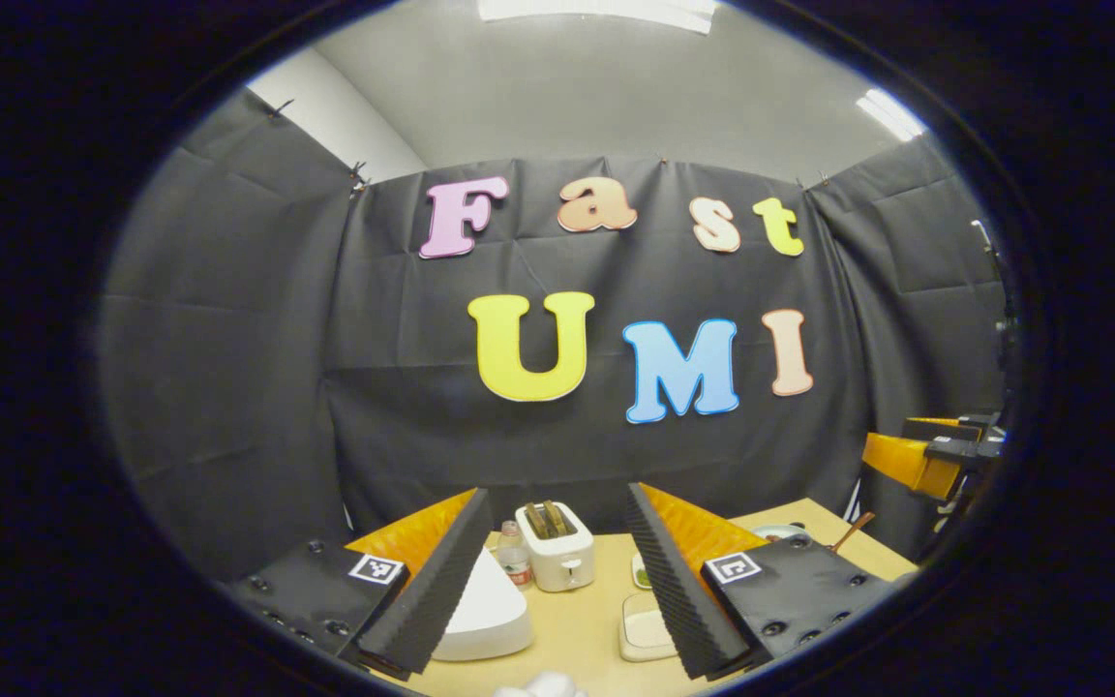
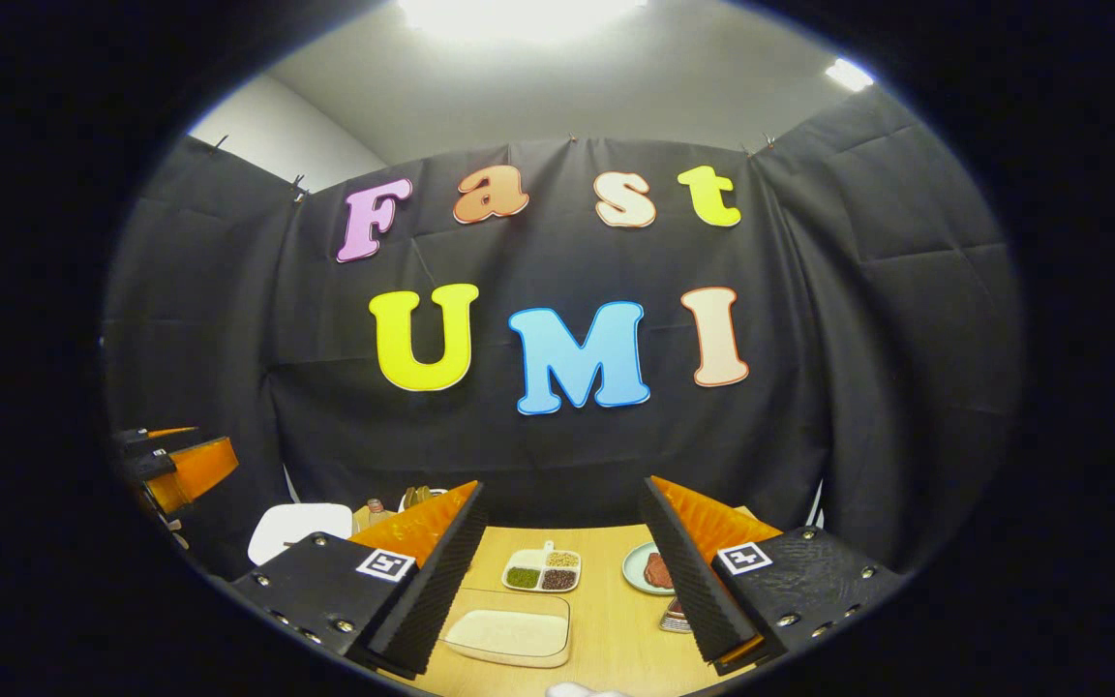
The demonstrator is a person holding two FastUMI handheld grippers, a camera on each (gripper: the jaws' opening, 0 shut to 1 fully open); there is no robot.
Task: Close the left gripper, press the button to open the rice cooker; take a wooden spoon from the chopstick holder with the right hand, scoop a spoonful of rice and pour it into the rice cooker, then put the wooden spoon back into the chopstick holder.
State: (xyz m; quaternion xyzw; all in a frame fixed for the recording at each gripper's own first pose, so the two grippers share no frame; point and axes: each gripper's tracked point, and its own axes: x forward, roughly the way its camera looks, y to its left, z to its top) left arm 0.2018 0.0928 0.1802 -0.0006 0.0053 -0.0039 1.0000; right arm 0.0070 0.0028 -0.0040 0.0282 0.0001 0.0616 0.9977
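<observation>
Left gripper view: left hand-held gripper has its fingers spread wide apart, holding nothing, over the desk. Rice cooker sits low left between the fingers: white, rounded, lid down, its left part hidden by the left finger, button not discernible. Behind it a small bottle and a white toaster. Pale rice tray is partly covered by the right finger. A brown spoon handle pokes up far right; the holder is hard to make out. Right gripper view: right hand-held gripper also wide apart and empty. Rice tray lies near the left finger, 3-compartment grain dish beyond, plate half hidden by the right finger. White cooker at far left, partly cut off.
</observation>
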